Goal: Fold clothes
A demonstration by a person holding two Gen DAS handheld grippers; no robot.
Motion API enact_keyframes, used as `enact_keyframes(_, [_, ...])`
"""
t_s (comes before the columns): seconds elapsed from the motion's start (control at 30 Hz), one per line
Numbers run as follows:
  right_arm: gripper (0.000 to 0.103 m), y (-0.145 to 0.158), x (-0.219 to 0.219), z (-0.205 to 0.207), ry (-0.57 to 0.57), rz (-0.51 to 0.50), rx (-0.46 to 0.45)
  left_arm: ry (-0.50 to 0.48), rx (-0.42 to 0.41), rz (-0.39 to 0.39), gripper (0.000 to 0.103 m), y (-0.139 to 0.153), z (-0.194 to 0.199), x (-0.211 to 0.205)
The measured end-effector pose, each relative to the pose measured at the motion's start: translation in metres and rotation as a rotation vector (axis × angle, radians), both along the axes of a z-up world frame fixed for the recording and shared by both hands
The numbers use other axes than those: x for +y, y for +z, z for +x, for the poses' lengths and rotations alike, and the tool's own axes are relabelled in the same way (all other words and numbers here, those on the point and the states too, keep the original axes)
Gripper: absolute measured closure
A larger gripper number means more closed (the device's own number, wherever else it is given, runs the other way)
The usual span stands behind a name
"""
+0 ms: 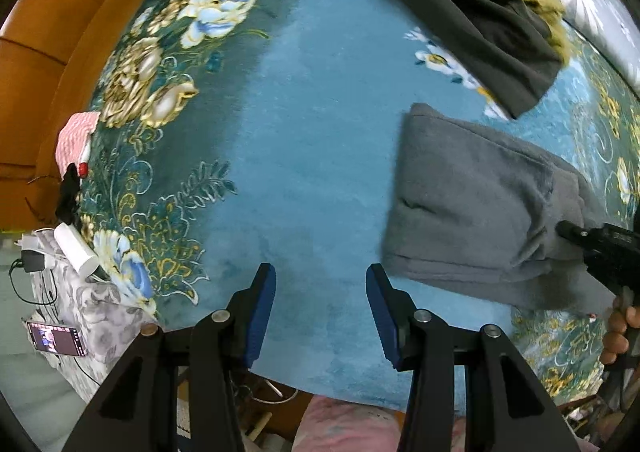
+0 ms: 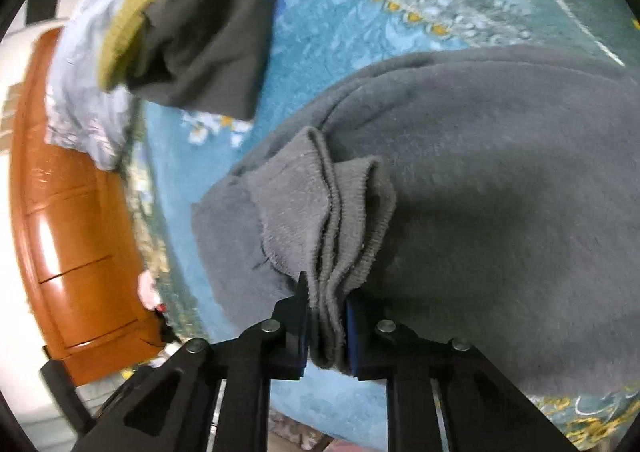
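Grey fleece trousers lie folded on the blue flowered blanket, and the right gripper is clamped tight on their bunched cuffs at the near edge. Left gripper hangs over bare blanket just left of them, jaws apart, nothing in between; a dark grey and olive pile sits further back.

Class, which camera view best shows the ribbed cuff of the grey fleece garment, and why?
The right wrist view: the cuff fills the centre, its bunched layers pinched in the right claw. The left wrist view shows the garment whole, the cuff indistinct.
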State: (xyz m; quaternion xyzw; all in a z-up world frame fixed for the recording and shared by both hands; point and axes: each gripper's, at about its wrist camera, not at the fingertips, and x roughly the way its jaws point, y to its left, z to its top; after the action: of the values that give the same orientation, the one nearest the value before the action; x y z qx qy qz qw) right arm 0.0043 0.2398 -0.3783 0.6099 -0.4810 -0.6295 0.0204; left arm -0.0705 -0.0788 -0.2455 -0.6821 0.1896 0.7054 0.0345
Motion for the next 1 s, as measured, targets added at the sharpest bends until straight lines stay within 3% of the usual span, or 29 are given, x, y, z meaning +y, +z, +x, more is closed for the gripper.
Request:
enact_keyframes(0.13, [0.089, 0.015, 0.012, 0.018, -0.029, 0.034, 0.035, -0.008, -0.010, -0.003, 0.055, -0.004, 0.002, 0.001])
enact_keyframes(0.27, [0.089, -0.008, 0.024, 0.024, -0.024, 0.069, -0.044, -0.003, -0.013, -0.006, 0.055, -0.006, 0.003, 0.002])
enact_keyframes(0.37, [0.086, -0.008, 0.016, 0.014, 0.046, 0.108, -0.059, -0.002, -0.022, -0.003, 0.055, -0.010, 0.003, 0.004])
enact_keyframes(0.43, [0.084, -0.002, 0.018, 0.010, 0.027, 0.118, -0.051, -0.003, -0.030, 0.000, 0.055, -0.013, 0.004, 0.008])
enact_keyframes(0.57, [0.066, 0.012, 0.037, 0.021, -0.048, 0.180, -0.049, -0.012, -0.046, 0.007, 0.055, -0.018, 0.006, 0.016])
enact_keyframes(0.67, [0.066, 0.023, 0.053, 0.030, -0.064, 0.219, -0.044, -0.016, -0.045, 0.014, 0.055, -0.017, 0.006, 0.020])
enact_keyframes(0.73, [0.061, 0.036, 0.077, 0.047, -0.123, 0.219, -0.020, -0.011, -0.039, 0.017, 0.055, -0.015, 0.004, 0.022])
enact_keyframes(0.8, [0.041, 0.046, 0.108, 0.069, -0.210, 0.203, 0.005, 0.009, -0.031, 0.018, 0.055, -0.011, 0.001, 0.024])
enact_keyframes(0.9, [0.028, 0.059, 0.150, 0.109, -0.404, 0.153, 0.047, 0.056, -0.017, 0.028, 0.055, -0.004, -0.005, 0.030])
enact_keyframes(1.0, [0.019, 0.064, 0.198, 0.155, -0.586, 0.166, 0.034, 0.106, -0.001, 0.062, 0.054, 0.005, -0.007, 0.039])
